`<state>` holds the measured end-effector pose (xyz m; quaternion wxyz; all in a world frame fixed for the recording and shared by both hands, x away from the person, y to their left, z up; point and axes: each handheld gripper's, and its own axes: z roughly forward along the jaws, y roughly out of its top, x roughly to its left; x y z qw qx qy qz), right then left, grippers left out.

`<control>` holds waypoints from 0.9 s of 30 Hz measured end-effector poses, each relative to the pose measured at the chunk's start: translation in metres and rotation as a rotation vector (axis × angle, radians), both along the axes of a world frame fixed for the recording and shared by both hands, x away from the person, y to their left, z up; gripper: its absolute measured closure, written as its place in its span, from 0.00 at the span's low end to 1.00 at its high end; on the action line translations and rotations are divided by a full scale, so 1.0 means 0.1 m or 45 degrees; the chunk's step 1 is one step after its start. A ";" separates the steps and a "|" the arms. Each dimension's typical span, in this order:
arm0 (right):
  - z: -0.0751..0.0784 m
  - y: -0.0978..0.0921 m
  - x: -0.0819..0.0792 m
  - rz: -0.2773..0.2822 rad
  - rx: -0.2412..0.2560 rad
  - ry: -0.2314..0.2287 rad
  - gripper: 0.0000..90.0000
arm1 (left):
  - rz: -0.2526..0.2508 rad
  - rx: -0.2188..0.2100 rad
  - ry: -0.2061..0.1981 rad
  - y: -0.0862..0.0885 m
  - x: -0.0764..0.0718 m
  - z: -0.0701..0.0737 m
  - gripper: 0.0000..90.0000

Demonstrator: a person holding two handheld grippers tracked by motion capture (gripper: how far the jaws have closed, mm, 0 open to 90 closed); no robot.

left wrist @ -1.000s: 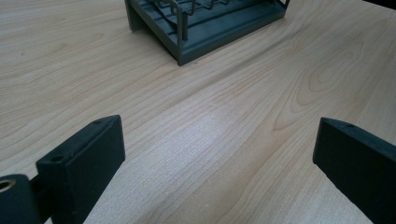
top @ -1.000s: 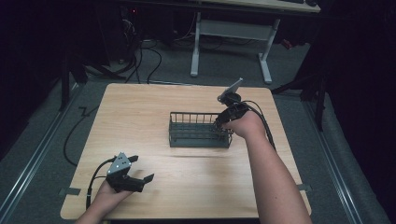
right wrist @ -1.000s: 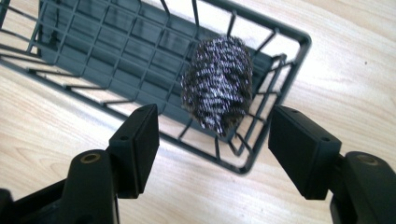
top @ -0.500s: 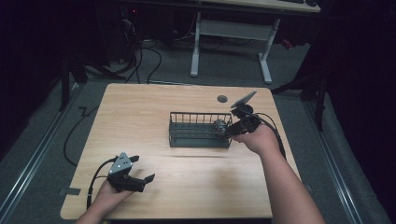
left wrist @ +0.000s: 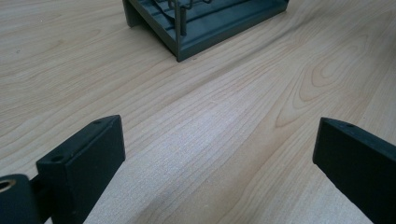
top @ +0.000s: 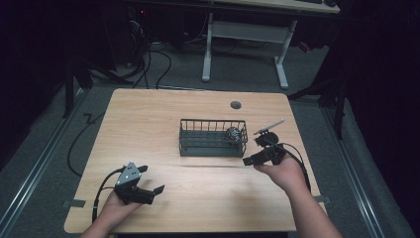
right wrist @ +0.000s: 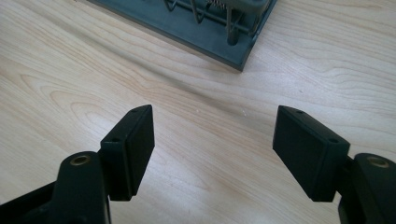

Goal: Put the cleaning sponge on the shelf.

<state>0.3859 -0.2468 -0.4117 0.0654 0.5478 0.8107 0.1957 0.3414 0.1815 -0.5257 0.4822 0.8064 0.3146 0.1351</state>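
A dark wire basket (top: 198,148) stands in the middle of the wooden table (top: 148,119). A small grey, scrubber-like ball (top: 234,134) lies in its right end. My right gripper (top: 253,151) hovers just off the basket's front right corner, open and empty. In the right gripper view that gripper (right wrist: 214,114) looks past its spread jaws at the basket's corner (right wrist: 219,44). Near the table's front left, my left gripper (top: 150,179) rests open with nothing in it. The left gripper view has this gripper (left wrist: 217,130) over bare wood, with the basket (left wrist: 210,28) farther off.
A round cable hole (top: 236,105) sits in the tabletop behind the basket. Beyond the table's far edge stands a white-legged desk (top: 247,29) with cables on the floor. A black cable (top: 99,193) trails from the left gripper.
The right gripper came down from behind the basket's right end and pulled back to its front right corner. The grey ball now lies in the basket. The left gripper stayed put.
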 end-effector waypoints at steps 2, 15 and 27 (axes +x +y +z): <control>-0.11 -0.04 -0.09 0.000 0.045 -0.017 0.34 | 0.001 0.003 -0.001 0.00 0.00 0.00 0.03; -0.91 -0.22 -0.74 -0.039 0.208 -0.441 0.32 | 0.009 0.009 0.004 -0.01 0.00 -0.01 0.03; -1.06 -0.11 -1.04 0.046 0.162 -0.710 0.30 | 0.045 0.028 0.013 -0.02 0.01 -0.02 0.03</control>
